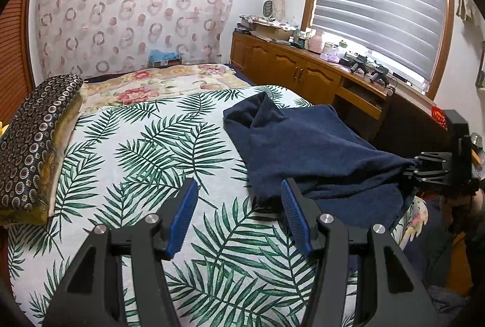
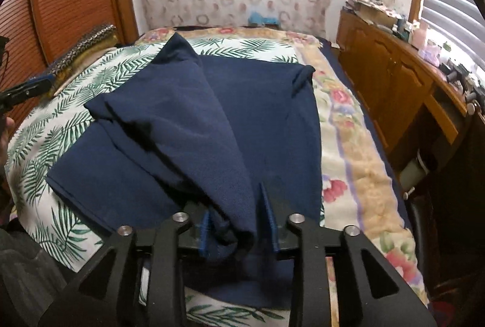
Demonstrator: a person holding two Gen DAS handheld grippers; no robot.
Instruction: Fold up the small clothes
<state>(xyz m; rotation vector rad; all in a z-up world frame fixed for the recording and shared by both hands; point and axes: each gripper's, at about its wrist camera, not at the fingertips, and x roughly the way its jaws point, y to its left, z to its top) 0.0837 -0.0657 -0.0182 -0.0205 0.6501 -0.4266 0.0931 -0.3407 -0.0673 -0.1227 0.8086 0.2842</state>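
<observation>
While your left hand-held gripper [image 1: 239, 215] hovers with its blue pads spread wide and nothing between them, just above the leaf-print sheet [image 1: 145, 145], your right hand-held gripper [image 2: 239, 224] is clamped on a bunched fold of the navy garment [image 2: 212, 115]. From the left view that garment lies at about two o'clock on the bed, one edge pulled taut toward the right gripper. Farther off, a patterned pillow [image 1: 33, 139] sits at ten o'clock, and a wooden cabinet [image 1: 291, 66] runs along the window at one o'clock.
</observation>
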